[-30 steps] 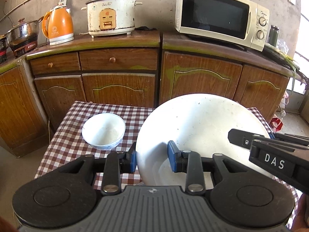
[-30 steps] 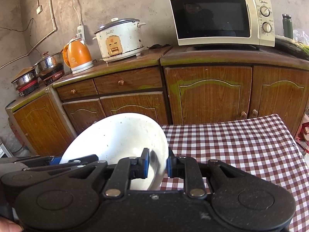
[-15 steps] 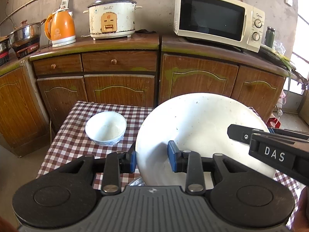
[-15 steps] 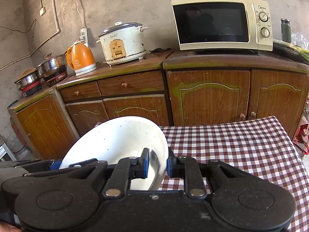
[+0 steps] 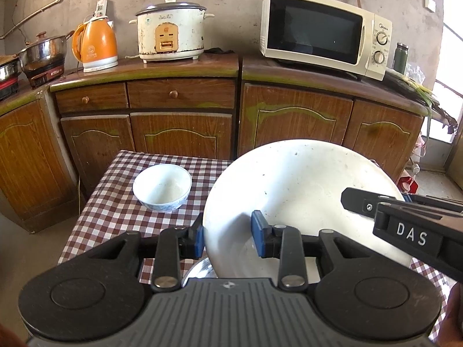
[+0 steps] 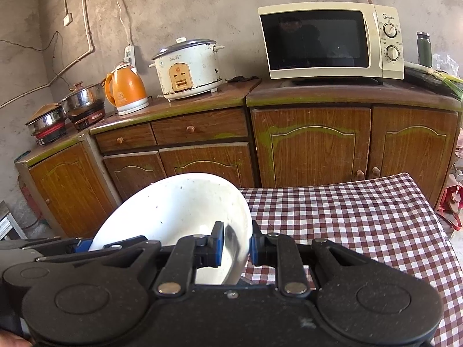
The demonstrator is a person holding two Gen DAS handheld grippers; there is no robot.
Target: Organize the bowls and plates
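A large white plate (image 5: 301, 202) is held tilted above the checkered table (image 5: 115, 211). My left gripper (image 5: 228, 235) straddles the plate's left rim, with its pads a little apart from the rim. My right gripper (image 6: 235, 245) is shut on the plate's right rim; the plate also shows in the right wrist view (image 6: 173, 217). The right gripper shows in the left wrist view (image 5: 405, 219) at the plate's right edge. A small white bowl (image 5: 162, 187) stands on the table, left of the plate. A metal rim (image 5: 196, 269) shows under the plate.
Wooden cabinets (image 5: 182, 121) stand behind the table. On the counter are an orange kettle (image 5: 95, 46), a rice cooker (image 5: 170, 31), a microwave (image 5: 324, 31) and steel pots (image 5: 40, 55). The right part of the tablecloth (image 6: 361, 219) is bare.
Both grippers and the plate have risen and drawn back from the cabinets a little; the bowl looks farther away. The grips on the plate look the same.
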